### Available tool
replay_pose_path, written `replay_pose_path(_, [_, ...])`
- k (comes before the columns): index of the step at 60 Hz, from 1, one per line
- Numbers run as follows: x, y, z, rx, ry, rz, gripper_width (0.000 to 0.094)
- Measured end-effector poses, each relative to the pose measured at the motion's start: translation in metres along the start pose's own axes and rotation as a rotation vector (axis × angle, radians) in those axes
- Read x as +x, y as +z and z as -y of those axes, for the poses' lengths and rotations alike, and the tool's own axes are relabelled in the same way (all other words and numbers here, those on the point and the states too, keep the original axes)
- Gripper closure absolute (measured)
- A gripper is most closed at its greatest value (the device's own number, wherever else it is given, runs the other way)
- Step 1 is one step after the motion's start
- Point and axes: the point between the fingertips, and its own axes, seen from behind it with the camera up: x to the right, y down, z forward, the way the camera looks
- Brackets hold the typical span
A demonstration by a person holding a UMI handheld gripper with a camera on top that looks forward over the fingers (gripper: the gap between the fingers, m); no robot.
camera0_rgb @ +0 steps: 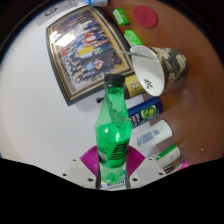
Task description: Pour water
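Observation:
A green plastic bottle [112, 128] with a black cap stands upright between my gripper's fingers [112, 166]. Both magenta pads [88, 160] press on its lower body, so the gripper is shut on it. A white cup [146, 68] lies tilted just beyond the bottle, to its right, with its opening turned toward the bottle. The bottle's base is hidden by the gripper body.
A framed picture [84, 52] lies on the white round table [30, 110] beyond the bottle. A dark can [146, 106] and a white-blue packet [154, 133] sit right of the bottle. A green marker [121, 17] and a pink round thing [147, 16] lie farther back.

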Motion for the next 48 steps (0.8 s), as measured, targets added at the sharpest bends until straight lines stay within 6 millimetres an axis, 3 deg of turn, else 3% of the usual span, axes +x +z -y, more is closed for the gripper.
replay_pose_path(11, [-0.035,-0.01,-0.001,-0.003,-0.484,-0.075,0.0611])
replay_pose_path(18, [-0.081,-0.023,0.015,0.039,-0.864,-0.097,0.0612])
replay_pose_path(28, [-0.147,-0.043,0.046,0.098,-1.273,-0.11,0.0611])
replay_pose_path(38, [-0.18,-0.059,0.104,0.153,-1.601,-0.162,0.0611])
replay_pose_path(48, [-0.162,-0.063,0.178,0.137,-1.831,-0.248,0.0612])
